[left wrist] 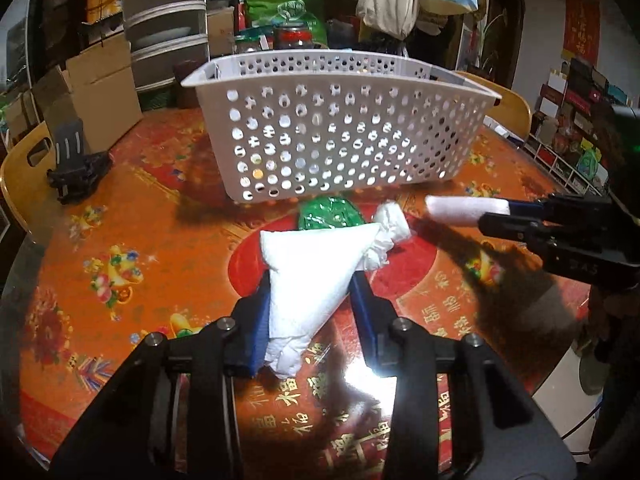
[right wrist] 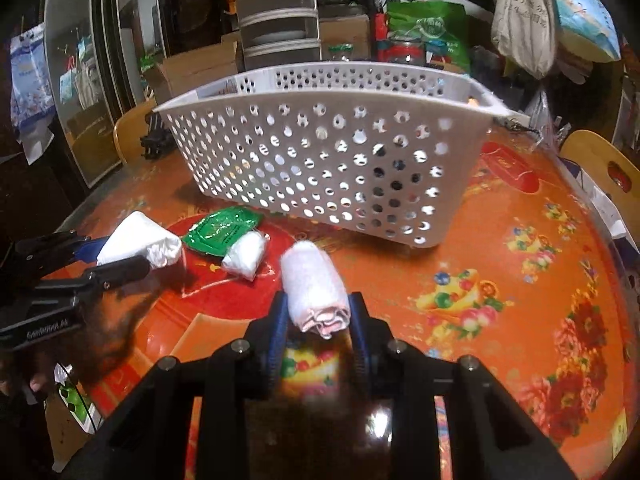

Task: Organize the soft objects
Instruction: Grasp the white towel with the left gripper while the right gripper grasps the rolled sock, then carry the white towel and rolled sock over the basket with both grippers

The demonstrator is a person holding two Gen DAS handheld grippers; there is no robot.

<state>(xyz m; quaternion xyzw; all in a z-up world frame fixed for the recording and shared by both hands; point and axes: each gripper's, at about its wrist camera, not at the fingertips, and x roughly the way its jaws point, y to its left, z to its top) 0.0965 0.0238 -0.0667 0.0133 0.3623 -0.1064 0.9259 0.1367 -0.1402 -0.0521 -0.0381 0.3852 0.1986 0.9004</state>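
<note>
My left gripper (left wrist: pixel 310 280) is shut on a white folded cloth (left wrist: pixel 308 276) and holds it above the red table. In the right wrist view it shows at the left (right wrist: pixel 132 256). My right gripper (right wrist: pixel 318 300) is shut on a rolled white-pink towel (right wrist: pixel 314 288); it shows in the left wrist view (left wrist: pixel 466 209) at the right. A green packet (left wrist: pixel 330 214) (right wrist: pixel 220 230) and a small knotted white bag (left wrist: pixel 386 236) (right wrist: pixel 245 255) lie on the table in front of the white perforated basket (left wrist: pixel 340 136) (right wrist: pixel 320 160).
A black clamp-like object (left wrist: pixel 76 168) lies at the table's left. Cardboard boxes (left wrist: pixel 96 92), stacked drawers (left wrist: pixel 166 20), jars and a green bag (left wrist: pixel 288 4) stand behind the basket. Wooden chairs (right wrist: pixel 604 168) ring the table.
</note>
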